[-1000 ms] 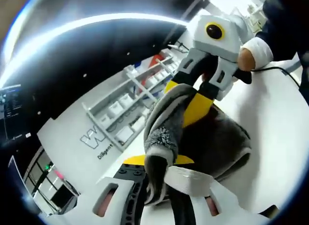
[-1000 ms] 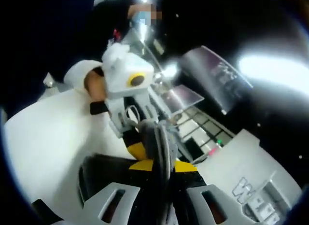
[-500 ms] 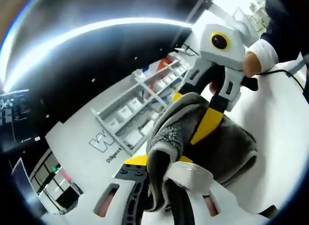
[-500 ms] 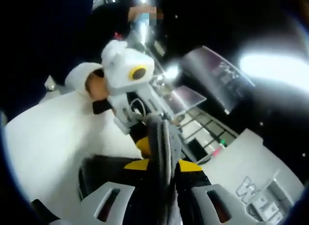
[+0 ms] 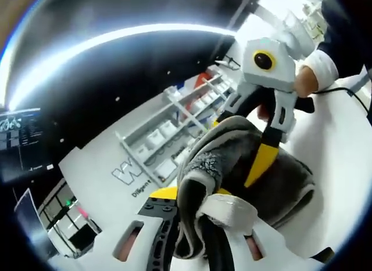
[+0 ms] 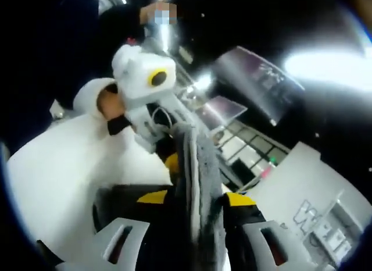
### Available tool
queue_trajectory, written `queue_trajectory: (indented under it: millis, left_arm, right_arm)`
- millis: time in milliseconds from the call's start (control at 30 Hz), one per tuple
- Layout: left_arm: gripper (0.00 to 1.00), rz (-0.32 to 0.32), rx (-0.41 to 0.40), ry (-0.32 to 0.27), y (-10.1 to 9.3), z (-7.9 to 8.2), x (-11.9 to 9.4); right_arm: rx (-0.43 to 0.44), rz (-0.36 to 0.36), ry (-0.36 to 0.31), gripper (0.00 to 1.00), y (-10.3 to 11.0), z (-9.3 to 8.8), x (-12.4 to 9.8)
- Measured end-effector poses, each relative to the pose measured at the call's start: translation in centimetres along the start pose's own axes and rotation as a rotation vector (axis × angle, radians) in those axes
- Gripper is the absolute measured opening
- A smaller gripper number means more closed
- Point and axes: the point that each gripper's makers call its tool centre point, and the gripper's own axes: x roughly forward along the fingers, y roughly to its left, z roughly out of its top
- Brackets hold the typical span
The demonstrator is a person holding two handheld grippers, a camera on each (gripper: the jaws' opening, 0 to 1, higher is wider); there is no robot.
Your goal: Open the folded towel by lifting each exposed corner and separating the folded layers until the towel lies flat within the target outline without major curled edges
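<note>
In the left gripper view, the left gripper [image 5: 200, 216] is pinching an edge of the grey towel [image 5: 232, 160], whose pile bunches up between the jaws; the cloth is lifted off the white table [image 5: 343, 166] and hangs as a thick, still-folded bundle; further right, the right gripper [image 5: 261, 160] nips the opposite edge with its yellow tips, a hand [image 5: 305, 82] gripping its handle above. Behind stand a white rack [image 5: 168, 122] and a lettered board [image 5: 99, 160].

In the right gripper view, the left gripper [image 6: 174, 157] comes in from the left with the towel [image 6: 200, 184] stretched as a narrow upright band between the two tools; the right gripper [image 6: 195, 213] is pressed together on it, though blur makes the exact contact hard to read; the table [image 6: 52, 178] lies below.

The towel looks soft, light and limp; plush pile should give good friction, so slipping seems unlikely, but layers will cling and sag rather than spring apart. Best held at a single-layer corner, near the hem, so that pulling apart separates the folds instead of dragging the whole bundle.
</note>
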Motion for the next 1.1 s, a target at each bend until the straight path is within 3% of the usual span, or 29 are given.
queue_trajectory:
  millis: [367, 567, 833, 933, 1100]
  left_arm:
    - [0.11, 0.059, -0.050, -0.020, 1.3, 0.4, -0.4]
    - [0.11, 0.129, -0.079, -0.036, 2.8, 0.6, -1.0]
    - [0.12, 0.166, -0.116, -0.057, 3.8, 0.8, -1.4]
    - [0.12, 0.175, -0.101, -0.066, 3.8, 1.1, -1.5]
    - [0.11, 0.195, -0.086, -0.084, 4.2, 1.6, -1.9]
  right_arm:
    - [0.058, 0.013, 0.082, 0.43, -0.2, -2.1, 0.4]
    - [0.100, 0.008, 0.122, 0.43, -0.5, -3.1, 0.2]
    - [0.243, 0.030, 0.161, 0.39, -0.3, -4.4, 0.1]
    - [0.349, 0.043, 0.161, 0.31, -0.1, -4.7, -0.1]
    - [0.522, 0.067, 0.173, 0.32, 0.1, -5.5, -0.2]
